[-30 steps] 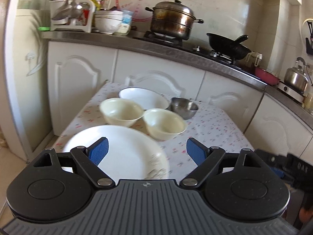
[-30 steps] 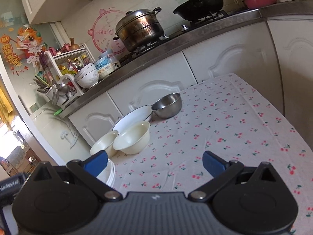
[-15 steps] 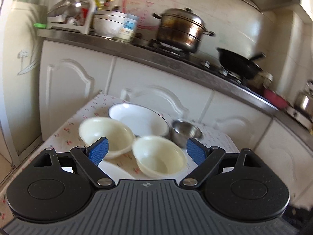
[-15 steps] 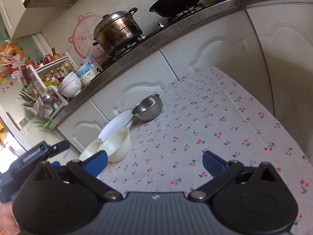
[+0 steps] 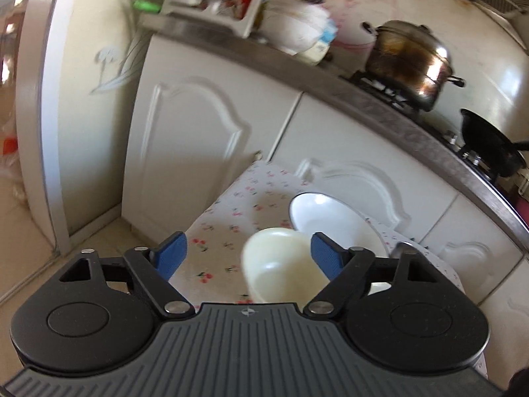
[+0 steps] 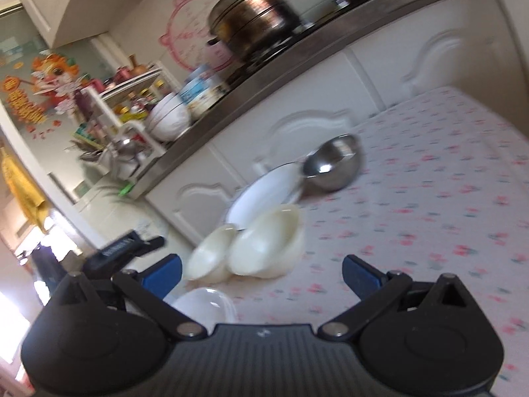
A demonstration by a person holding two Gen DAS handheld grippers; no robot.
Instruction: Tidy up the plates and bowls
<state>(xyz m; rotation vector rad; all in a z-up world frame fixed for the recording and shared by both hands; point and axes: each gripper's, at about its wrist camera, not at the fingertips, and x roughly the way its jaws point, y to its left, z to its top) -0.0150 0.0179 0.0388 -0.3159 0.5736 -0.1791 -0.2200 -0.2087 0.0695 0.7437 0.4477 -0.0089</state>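
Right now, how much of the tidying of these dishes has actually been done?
Nothing looks stacked yet. Two cream bowls sit side by side, apart from the white plate and steel bowl. The left claw, its jaws just closing a little, brackets one cream bowl ungripped. The right claw is open and empty. All sorting remains.

Left wrist view: low and close over the table's (image 5: 238, 198) left edge, tilted down, facing the cabinets (image 5: 185, 152) and counter, one cream bowl (image 5: 281, 264) very near. Right wrist view: farther back on the right, angled left across the tablecloth toward the same counter. Shared: cream bowl (image 6: 211, 254), white dish (image 5: 327, 218) (image 6: 264, 198), pot (image 5: 410, 63) (image 6: 254, 29).
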